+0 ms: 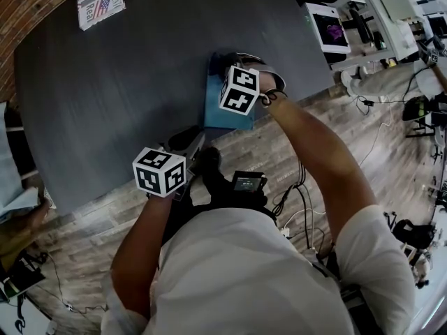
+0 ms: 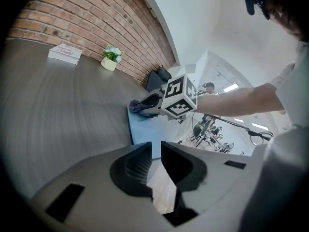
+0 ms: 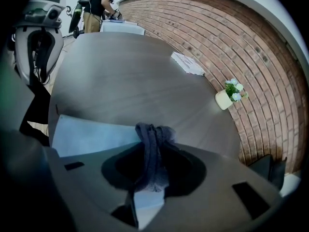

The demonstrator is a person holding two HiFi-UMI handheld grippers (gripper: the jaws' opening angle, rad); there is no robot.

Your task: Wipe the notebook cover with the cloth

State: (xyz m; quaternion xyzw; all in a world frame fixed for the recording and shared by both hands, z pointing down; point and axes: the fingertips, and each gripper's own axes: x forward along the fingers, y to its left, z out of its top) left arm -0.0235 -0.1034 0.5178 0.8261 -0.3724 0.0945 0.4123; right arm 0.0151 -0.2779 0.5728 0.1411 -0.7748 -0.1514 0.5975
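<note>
The light blue notebook (image 1: 218, 114) lies flat at the near edge of the dark grey counter (image 1: 140, 82), right in front of the person. The right tongs (image 3: 153, 151) are clamped on a bunched-up dark grey-blue cloth (image 3: 149, 134), and that wad sits down at the far end of the notebook, by the corner away from the person. It looks pressed against the cover, but I can't say so for sure from here.

The left tongs (image 2: 156, 151) are just hanging on the person's side of the notebook, near the counter edge and not touching it. There's only a narrow gap between the jaws and nothing in it.

Further past the notebook, toward the brick wall (image 3: 251, 57), there's a small potted plant (image 3: 229, 94) and a flat white box (image 1: 100, 0) with print on it, both well away from it.
</note>
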